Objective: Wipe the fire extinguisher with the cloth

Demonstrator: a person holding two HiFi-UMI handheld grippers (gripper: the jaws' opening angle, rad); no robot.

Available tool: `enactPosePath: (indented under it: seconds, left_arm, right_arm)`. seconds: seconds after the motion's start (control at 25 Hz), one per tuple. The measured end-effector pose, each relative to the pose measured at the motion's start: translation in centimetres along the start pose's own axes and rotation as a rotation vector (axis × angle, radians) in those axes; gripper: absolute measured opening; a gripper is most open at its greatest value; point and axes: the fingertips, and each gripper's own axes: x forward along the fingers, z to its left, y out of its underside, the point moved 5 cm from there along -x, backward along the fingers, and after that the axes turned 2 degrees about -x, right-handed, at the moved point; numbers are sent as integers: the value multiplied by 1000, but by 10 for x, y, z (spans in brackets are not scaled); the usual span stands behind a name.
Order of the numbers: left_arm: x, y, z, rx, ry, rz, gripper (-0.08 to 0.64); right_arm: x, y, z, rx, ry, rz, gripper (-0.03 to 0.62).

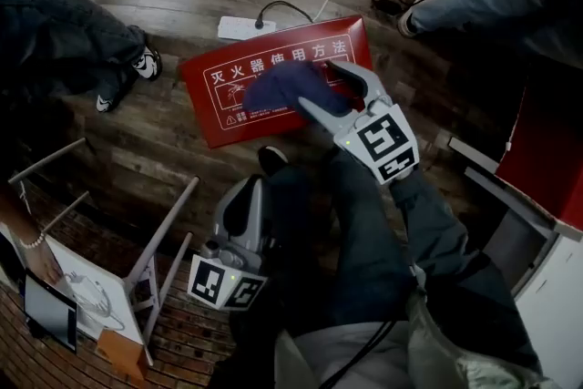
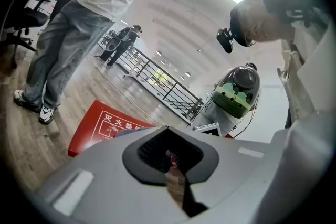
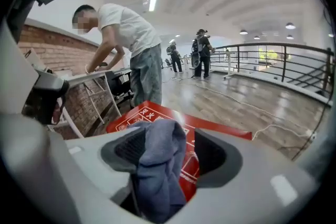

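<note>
cloth hangs between right gripper open fingers, over red box.

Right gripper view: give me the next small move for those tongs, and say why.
Probably shut the right tongs on the blue cloth. They stand open, and the cloth only drapes against one pad, with a gap to the other, near the red box. Left like that, it may slip off before any wiping.
</note>
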Motion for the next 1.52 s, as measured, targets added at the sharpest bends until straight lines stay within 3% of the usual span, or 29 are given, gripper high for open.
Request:
enactPosePath:
  seconds: [0.24, 0.36, 0.48, 0.56, 0.64, 0.68, 0.8, 1.08, 1.36, 1.52]
  left_arm:
    - [2, -31, -33, 42, 24, -4, -9]
    - [2, -53, -49, 64, 36, -13, -9]
    - [-5, -81, -72, 84, 39, -38, -9]
    - [-11, -99, -95, 93, 50, -55, -9]
    - [-17, -118, -119, 107, 68, -71, -9]
    - [-19, -127, -131, 119, 80, -83, -9]
    - [-28, -152, -168, 154, 113, -130, -9]
    - [-47, -189, -234, 230, 149, -213, -9]
    - [-43, -174, -247, 238, 139, -182, -9]
    - [-35, -152, -262, 224, 174, -134, -9]
  right_arm:
    - [-35, -30, -34, 118, 47, 24, 304]
    - [-53, -53, -41, 164, 9, 33, 304]
    - [-85, -90, -27, 103, -26, 9, 303]
    - [-124, -118, -8, 43, -37, -44, 221]
    - [-169, -143, 11, 56, -78, -122, 33]
    - [-189, -155, 20, 83, -105, -170, 2]
    - [-245, -177, 45, 117, -137, -260, 2]
    - [-316, -193, 73, 94, -79, -270, 2]
    - [-328, -184, 73, 90, -59, -289, 2]
    - [-340, -167, 71, 113, -43, -274, 2]
